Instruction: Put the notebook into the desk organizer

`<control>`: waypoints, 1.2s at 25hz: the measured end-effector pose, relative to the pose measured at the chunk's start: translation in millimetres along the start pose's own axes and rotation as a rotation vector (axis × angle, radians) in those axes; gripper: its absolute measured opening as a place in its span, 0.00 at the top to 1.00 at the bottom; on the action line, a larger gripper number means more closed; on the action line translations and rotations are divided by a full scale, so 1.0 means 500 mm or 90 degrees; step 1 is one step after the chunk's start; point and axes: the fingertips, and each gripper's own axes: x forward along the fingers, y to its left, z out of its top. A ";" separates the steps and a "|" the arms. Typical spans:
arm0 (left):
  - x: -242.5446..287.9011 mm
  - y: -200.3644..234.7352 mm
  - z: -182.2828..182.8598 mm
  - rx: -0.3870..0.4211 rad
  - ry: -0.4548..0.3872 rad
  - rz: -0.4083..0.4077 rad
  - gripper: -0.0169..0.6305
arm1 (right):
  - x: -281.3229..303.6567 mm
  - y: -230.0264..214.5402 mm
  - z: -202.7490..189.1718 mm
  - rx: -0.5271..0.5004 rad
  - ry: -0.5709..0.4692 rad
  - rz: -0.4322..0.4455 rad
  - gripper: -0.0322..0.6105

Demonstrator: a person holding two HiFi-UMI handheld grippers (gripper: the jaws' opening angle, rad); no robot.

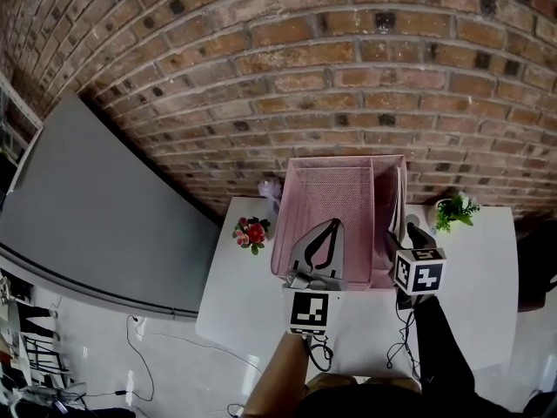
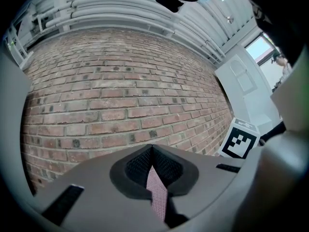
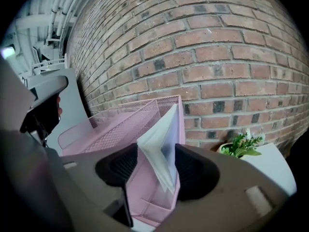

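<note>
Releasing the notebook (image 3: 161, 139), upright in the right slot of the desk organizer (image 3: 120, 124) at frame centre, with the right tool (image 3: 157, 163) spread wide around it; steadying with the left tool (image 2: 153, 173) pinching the pink mesh wall. Next, seemingly: draw the right tool straight back without snagging pages.

No words or numbers can be read; the marker cubes (image 1: 309, 312) bear only black-and-white squares.
</note>
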 end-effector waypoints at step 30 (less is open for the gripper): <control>-0.135 -0.114 0.087 -0.017 -0.010 0.033 0.96 | -0.226 0.067 0.050 -0.046 -0.144 0.146 0.59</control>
